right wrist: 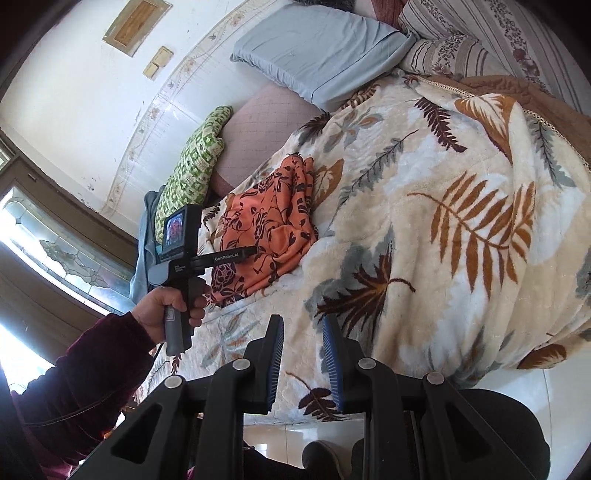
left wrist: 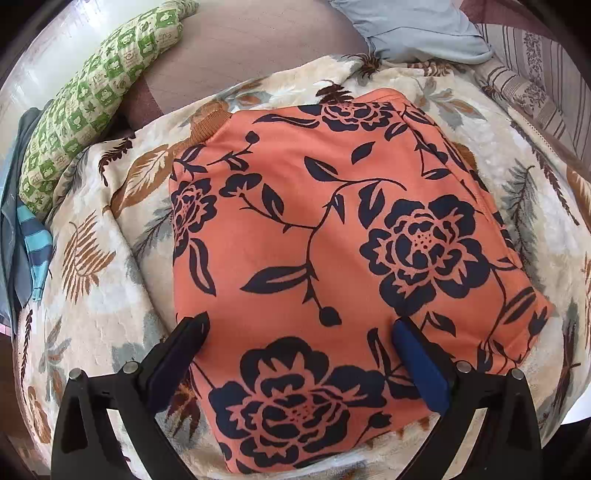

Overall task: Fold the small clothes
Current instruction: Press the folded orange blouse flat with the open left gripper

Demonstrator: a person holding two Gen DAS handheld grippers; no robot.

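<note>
Your left gripper (left wrist: 299, 332) is spread wide w/ nothing between the fingers, hovering over the near end of the orange top (left wrist: 332, 258). Can't tell if the tips actually touch the cloth. One finger (left wrist: 192, 332) sits at the top's left edge, the other w/ the blue pad (left wrist: 417, 365) is over the fabric near a big dark flower.

The top is a folded, roughly rectangular bundle, orange w/ navy flowers, lying flat on the leaf blanket (left wrist: 92, 258) that covers the bed. A brown ribbed cuff (left wrist: 207, 125) pokes out at its far left corner.

Your right gripper (right wrist: 303, 332) is well apart from the top, off by the blanket's edge. Its gap is narrow but not closed, holding nothing, blanket visible between the pads. In the right view you can see your left hand (right wrist: 166, 306) on the other tool's grip, w/ its jaws reaching over the top (right wrist: 266, 229).

Around it: green checked pillow (left wrist: 92, 99) far left, grey-blue pillow (left wrist: 417, 29) at the far end, striped bedding (left wrist: 532, 66) far right, and a blue striped cloth (left wrist: 35, 236) at the left edge.
</note>
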